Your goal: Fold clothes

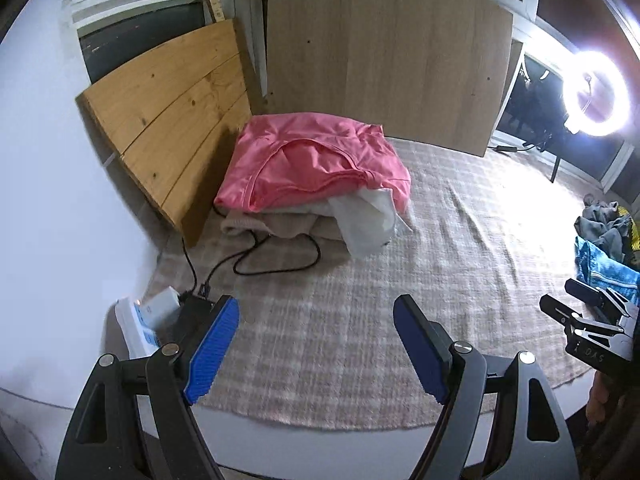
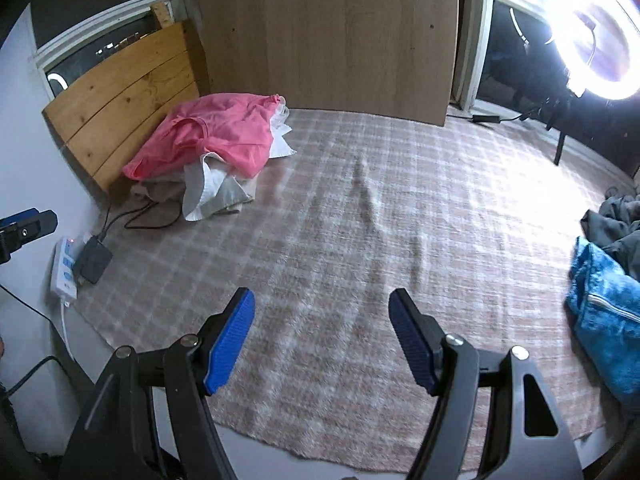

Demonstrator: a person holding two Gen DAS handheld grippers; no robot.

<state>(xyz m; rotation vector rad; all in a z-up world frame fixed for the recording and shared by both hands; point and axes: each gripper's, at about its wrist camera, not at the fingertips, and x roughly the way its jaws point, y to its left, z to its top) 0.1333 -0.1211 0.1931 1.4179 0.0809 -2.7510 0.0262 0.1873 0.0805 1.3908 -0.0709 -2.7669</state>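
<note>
A stack of folded clothes sits at the far left of the checked rug, with a pink garment on top, a white one under it and a beige one at the bottom. The stack also shows in the right wrist view. A blue fleecy garment and a grey one lie crumpled at the rug's right edge. My left gripper is open and empty over the rug's near edge. My right gripper is open and empty over the rug.
A pine board and a large wood panel lean at the back. A white power strip, a black adapter and cables lie by the left wall. A bright ring light stands at the right.
</note>
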